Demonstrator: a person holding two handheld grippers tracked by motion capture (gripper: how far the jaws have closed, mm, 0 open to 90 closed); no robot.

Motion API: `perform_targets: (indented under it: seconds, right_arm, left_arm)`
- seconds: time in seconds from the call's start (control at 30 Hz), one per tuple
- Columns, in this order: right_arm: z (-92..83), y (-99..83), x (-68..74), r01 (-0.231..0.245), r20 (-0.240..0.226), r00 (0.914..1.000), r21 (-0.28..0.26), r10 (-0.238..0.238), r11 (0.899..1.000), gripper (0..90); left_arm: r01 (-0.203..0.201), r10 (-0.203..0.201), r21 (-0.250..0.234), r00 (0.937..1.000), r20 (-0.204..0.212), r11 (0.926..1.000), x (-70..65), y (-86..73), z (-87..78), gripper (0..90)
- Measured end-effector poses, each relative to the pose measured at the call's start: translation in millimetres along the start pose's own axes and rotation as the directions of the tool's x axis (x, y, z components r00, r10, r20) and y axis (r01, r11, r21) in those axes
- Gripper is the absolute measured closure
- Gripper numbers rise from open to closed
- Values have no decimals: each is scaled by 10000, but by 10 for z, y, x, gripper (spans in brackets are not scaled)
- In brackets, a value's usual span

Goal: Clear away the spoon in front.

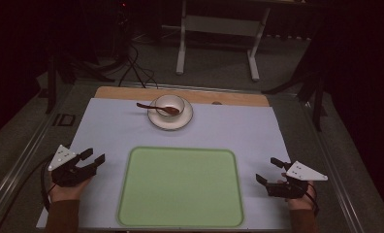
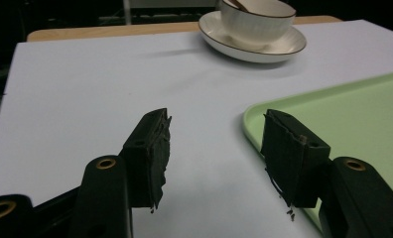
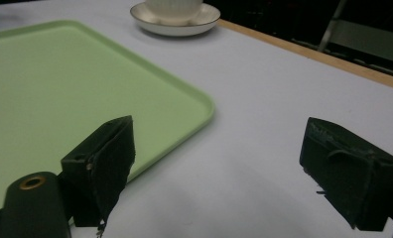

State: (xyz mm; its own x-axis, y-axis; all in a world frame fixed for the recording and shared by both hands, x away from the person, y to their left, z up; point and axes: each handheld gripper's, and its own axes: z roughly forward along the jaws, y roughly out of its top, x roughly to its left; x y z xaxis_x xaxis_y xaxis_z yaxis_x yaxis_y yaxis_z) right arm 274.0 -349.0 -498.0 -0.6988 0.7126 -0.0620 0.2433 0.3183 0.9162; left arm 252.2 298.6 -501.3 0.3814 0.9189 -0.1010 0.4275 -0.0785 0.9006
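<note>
Both the left gripper [image 1: 94, 158] and right gripper [image 1: 268, 171] are resting with jaws wide open and empty, flanking the green tray [image 1: 180, 187] on the tabletop [image 1: 112, 131], seemingly readying to reach the cup [image 1: 169, 105] on its saucer [image 1: 157, 120] beyond.

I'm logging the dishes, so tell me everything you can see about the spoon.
The spoon is dark reddish brown, maybe wood or lacquer. Its head rests inside the white cup, which stands on a white saucer at the far middle of the table. The thin handle leans on the cup's rim and sticks out to the left, past the saucer's edge, above the pale mat. Neither gripper touches it.
</note>
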Motion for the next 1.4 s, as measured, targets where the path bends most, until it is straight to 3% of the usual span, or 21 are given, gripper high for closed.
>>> perform_targets:
  seconds: [0.2, 0.47, 0.73, 0.9, 1.1, 1.4]
  right_arm:
    - [17, -4, 1, -140, 73, 9999, -40, 141, 9999, 139]
    - [7, -15, -10, -112, 481, 9988, 6, 112, 9999, 136]
    - [-11, -14, -5, -120, 804, 9967, -32, 122, 9999, 133]
    - [-15, -13, -15, -210, 776, 9967, -103, 217, 9997, 129]
    - [-15, -16, -18, -236, 893, 9957, -99, 243, 9997, 129]
    - [-24, -18, -23, -291, 1022, 9943, -194, 309, 9994, 128]
  left_arm:
    - [-122, 123, 134, 9998, -123, 9998, -12, 6, 25, 438]
    - [-179, 177, 376, 9998, 49, 9991, -76, 25, 123, 432]
    - [-212, 203, 347, 9995, 252, 9992, -149, 162, 176, 431]
    - [-262, 251, 278, 9988, 419, 9993, -176, 245, 190, 425]
    - [-108, 105, 82, 9993, 371, 9999, -160, 408, 219, 403]
    - [-626, 633, -207, 9973, 374, 9978, -193, 765, 298, 387]
